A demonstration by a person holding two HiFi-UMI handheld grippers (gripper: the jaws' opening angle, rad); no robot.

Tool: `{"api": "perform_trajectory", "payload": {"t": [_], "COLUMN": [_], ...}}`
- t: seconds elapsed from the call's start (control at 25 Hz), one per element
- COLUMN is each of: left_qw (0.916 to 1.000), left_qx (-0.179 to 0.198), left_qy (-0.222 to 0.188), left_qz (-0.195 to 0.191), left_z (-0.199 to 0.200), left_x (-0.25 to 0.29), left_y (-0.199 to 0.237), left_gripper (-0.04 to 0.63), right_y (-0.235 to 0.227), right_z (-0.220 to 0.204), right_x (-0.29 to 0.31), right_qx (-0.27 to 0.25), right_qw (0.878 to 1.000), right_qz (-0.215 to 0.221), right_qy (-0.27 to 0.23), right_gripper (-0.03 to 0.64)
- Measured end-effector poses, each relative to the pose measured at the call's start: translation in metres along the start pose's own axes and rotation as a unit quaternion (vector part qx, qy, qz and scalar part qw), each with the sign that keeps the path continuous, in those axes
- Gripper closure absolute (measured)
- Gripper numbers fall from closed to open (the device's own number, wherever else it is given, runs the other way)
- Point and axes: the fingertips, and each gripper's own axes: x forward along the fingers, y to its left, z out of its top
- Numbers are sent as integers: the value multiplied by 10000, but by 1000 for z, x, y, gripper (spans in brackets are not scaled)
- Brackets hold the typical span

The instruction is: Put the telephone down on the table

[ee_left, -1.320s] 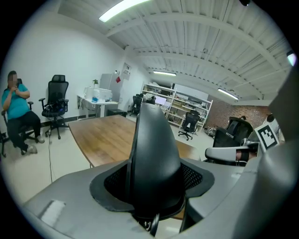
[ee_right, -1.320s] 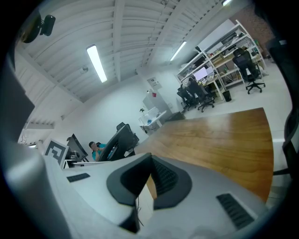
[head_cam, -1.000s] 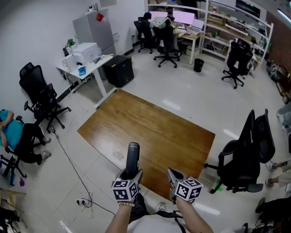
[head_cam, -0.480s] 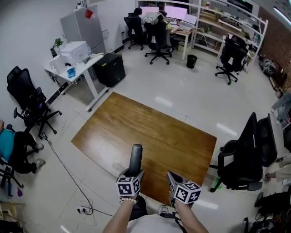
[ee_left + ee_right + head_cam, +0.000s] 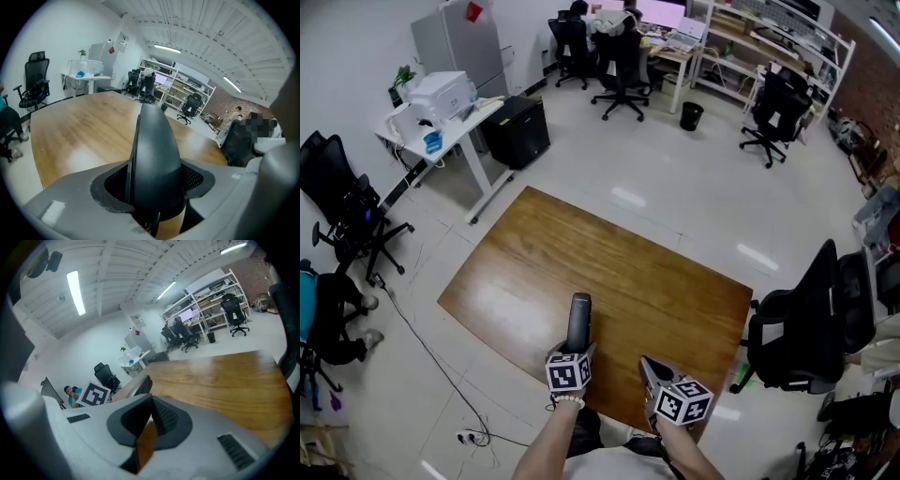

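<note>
Over the near edge of the wooden table (image 5: 609,267), my left gripper (image 5: 573,352) has its jaws clamped on the lower end of the black telephone (image 5: 577,317). The telephone juts forward above the wood and, as far as I can judge, is not resting on it yet. I grip it by the end so the long body can lie flat once lowered. My right gripper (image 5: 645,364) hangs alongside, jaws drawn together on nothing, out of the way. The tabletop ahead shows only bare wood, so nothing blocks the set-down. A black office chair (image 5: 806,323) stands off the right corner and a cable (image 5: 441,347) trails across the floor at left, both well apart from the spot.
</note>
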Motion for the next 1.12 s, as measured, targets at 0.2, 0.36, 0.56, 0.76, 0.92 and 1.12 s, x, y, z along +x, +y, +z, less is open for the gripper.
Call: {"api": "perform_trajectory", "payload": {"t": [0.2,0.36,0.56,0.76,0.92,1.12], "left_qw": [9997,9988,9977,9975,9972,9968], "left_qx": [-119,-331,-507,-548,-494,-359], "left_qy": [194,348,401,395,458,513], "left_qz": [61,123,179,227,340,493], "left_z": [-2,-7,-13,-18,-22,-26], "left_x": [24,37,48,54,56,58], "left_y": [13,19,20,23,26,26], "left_gripper": [299,299,299,299,299,299], "right_y": [-5,-8,-19,-22,-25,-30], "right_z": [-4,-4,-9,-12,-14,-14], "right_x": [10,12,9,9,7,5], "right_qx": [46,80,125,144,164,202], "right_qw": [9998,9996,9991,9989,9987,9986], "right_qz": [-172,-243,-359,-390,-406,-419], "right_qy": [89,143,206,221,250,251], "right_gripper": [612,614,612,612,613,612]}}
